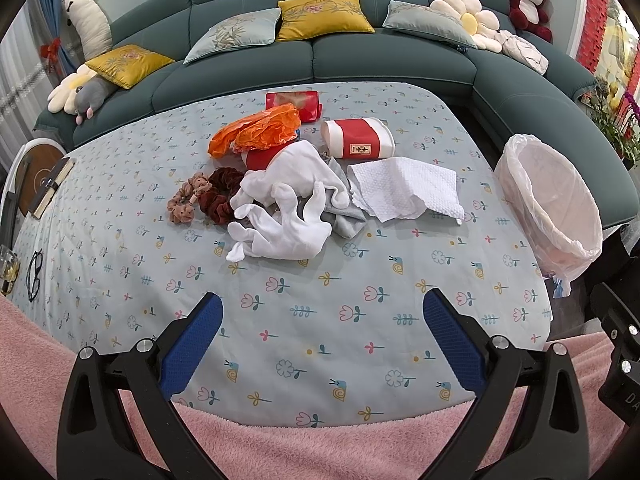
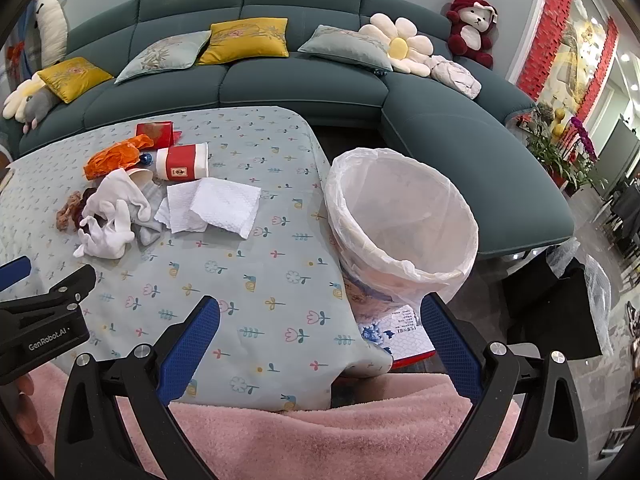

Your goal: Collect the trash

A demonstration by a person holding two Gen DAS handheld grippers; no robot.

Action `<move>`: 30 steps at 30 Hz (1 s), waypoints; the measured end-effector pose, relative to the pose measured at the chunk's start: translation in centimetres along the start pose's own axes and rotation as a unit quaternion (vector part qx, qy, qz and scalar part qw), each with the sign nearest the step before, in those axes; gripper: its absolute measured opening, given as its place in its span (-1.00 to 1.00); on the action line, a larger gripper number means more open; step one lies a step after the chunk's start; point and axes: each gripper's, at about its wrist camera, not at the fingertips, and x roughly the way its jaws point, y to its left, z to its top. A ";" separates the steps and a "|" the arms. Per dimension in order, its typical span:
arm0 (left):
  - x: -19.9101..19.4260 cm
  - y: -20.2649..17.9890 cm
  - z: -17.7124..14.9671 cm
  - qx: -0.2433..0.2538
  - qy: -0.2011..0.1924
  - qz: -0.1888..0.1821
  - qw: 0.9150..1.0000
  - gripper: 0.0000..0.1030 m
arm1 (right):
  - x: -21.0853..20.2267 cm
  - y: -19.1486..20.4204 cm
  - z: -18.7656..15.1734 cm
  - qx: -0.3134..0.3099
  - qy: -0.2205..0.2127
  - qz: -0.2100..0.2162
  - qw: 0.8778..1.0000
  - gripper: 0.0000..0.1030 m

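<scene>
On the bench (image 1: pixel 280 340) at twelve o'clock of the left gripper (image 1: pixel 322 336), jaws spread and empty, lie the orange wrapper (image 1: pixel 256 130), cup (image 1: pixel 358 138) and paper towel (image 1: pixel 404 188): light, crushable, best pinched at an edge. The lined bin (image 2: pixel 400 216) stands at twelve o'clock of the right gripper (image 2: pixel 320 340), jaws likewise spread.

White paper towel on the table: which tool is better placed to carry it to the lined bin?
Probably the right tool. It hangs open at the table corner next to the plastic-lined white bin, with the crumpled white paper towel just ahead-left. The left tool, also open, faces the pile farther from the bin.
</scene>
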 end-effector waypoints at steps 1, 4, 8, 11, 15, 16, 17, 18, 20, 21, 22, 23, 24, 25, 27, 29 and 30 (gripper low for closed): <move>0.0 0.0 0.0 0.001 0.000 0.000 1.000 0.86 | 0.0 0.0 0.0 -0.001 0.000 0.000 1.000 0.86; 0.1 -0.2 0.0 0.003 0.000 0.001 1.000 0.86 | 0.2 0.1 0.0 0.000 0.001 0.001 1.000 0.86; 0.3 -0.3 0.0 0.006 0.002 0.002 1.000 0.86 | 0.2 0.1 0.0 0.000 0.001 0.002 1.000 0.86; 0.4 -0.4 0.0 0.011 0.001 0.001 1.000 0.86 | 0.4 0.2 -0.1 0.002 0.000 0.005 1.000 0.86; 0.4 -0.5 -0.1 0.019 -0.001 0.000 1.000 0.86 | 0.7 0.4 -0.2 0.004 0.001 0.010 1.000 0.86; 0.4 -0.6 -0.1 0.021 -0.001 0.001 1.000 0.86 | 0.7 0.4 -0.2 0.004 0.001 0.012 1.000 0.86; 0.5 -0.6 -0.2 0.023 -0.002 0.001 1.000 0.86 | 0.7 0.5 -0.2 0.004 0.001 0.013 1.000 0.86; 0.5 -0.6 -0.2 0.025 -0.002 0.000 1.000 0.86 | 0.8 0.5 -0.3 0.005 0.001 0.015 1.000 0.87; 0.6 -0.7 -0.1 0.028 -0.002 -0.002 1.000 0.86 | 0.7 0.5 -0.2 0.007 0.001 0.017 1.000 0.87; 0.7 -0.6 -0.1 0.027 0.000 -0.007 1.000 0.86 | 0.7 0.5 -0.2 0.008 0.000 0.019 1.000 0.87; 0.7 -0.5 0.0 0.023 0.001 -0.011 1.000 0.86 | 0.7 0.5 -0.2 0.009 -0.002 0.020 1.000 0.86; 0.8 -0.3 0.1 0.017 0.003 -0.019 1.000 0.86 | 0.7 0.6 -0.1 0.009 -0.003 0.021 1.000 0.86; 0.8 -0.1 0.1 0.011 0.002 -0.023 1.000 0.86 | 0.7 0.6 -0.1 0.009 -0.004 0.022 1.000 0.86; 0.8 0.0 0.2 0.006 0.000 -0.024 1.000 0.86 | 0.7 0.6 0.0 0.009 -0.005 0.022 1.000 0.86; 0.9 0.3 0.3 -0.001 -0.003 -0.024 1.000 0.86 | 0.8 0.8 0.2 0.009 -0.006 0.025 1.000 0.86; 1.1 0.5 0.4 -0.004 -0.001 -0.023 1.000 0.86 | 0.9 0.9 0.4 0.010 -0.008 0.027 1.000 0.86; 1.3 0.6 0.5 -0.005 0.000 -0.020 1.000 0.86 | 1.0 1.0 0.5 0.010 -0.008 0.029 0.999 0.86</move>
